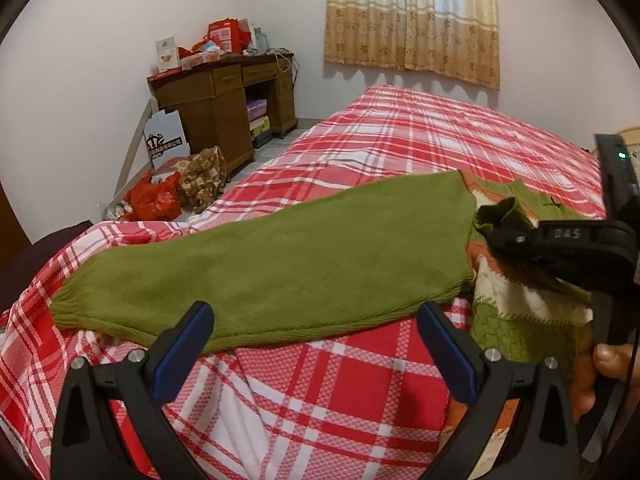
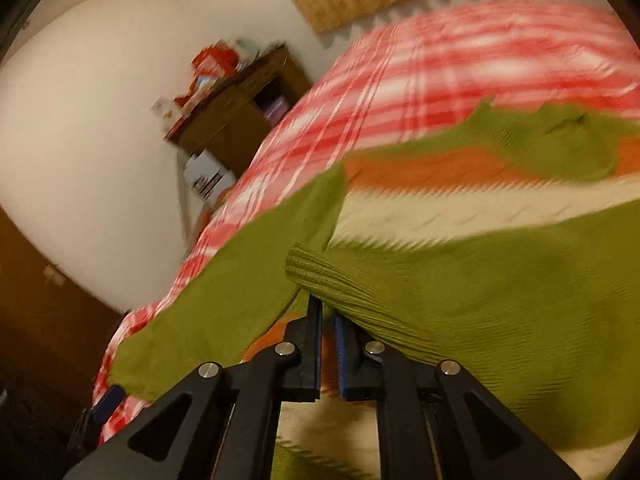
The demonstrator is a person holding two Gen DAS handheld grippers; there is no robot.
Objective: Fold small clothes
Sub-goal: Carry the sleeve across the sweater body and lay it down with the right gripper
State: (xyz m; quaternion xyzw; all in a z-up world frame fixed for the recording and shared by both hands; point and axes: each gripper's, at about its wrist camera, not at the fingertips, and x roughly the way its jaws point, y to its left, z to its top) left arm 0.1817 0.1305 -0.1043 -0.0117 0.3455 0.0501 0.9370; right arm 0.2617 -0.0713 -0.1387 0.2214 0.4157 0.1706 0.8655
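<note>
Knitwear lay across the near end of the bed [image 1: 380,128]: a small green sweater [image 1: 280,256] with orange and cream bands, spread on the red plaid bedspread so it could be folded flat. One sleeve stretched out to the left, its ribbed cuff [image 1: 76,312] near the mattress edge, straightened, I would guess, so it could be brought over the body in one move.

The left gripper [image 1: 316,344] hung just short of that sleeve with its blue-padded fingers spread wide and nothing between them, apparently lined up to take the lower edge of the sleeve.

The right gripper [image 2: 328,344] was clamped tight on the sweater, its pads pinching green knit, a ribbed cuff or hem [image 2: 320,276] bunched just above the fingertips. From the left camera that pinched cloth stood raised off the sweater's body, which suggested a fold being carried across. The right view was blurred, so exactly which edge was held I could not tell.

A cluttered wooden desk [image 1: 224,92] stood against the far wall, well apart.
</note>
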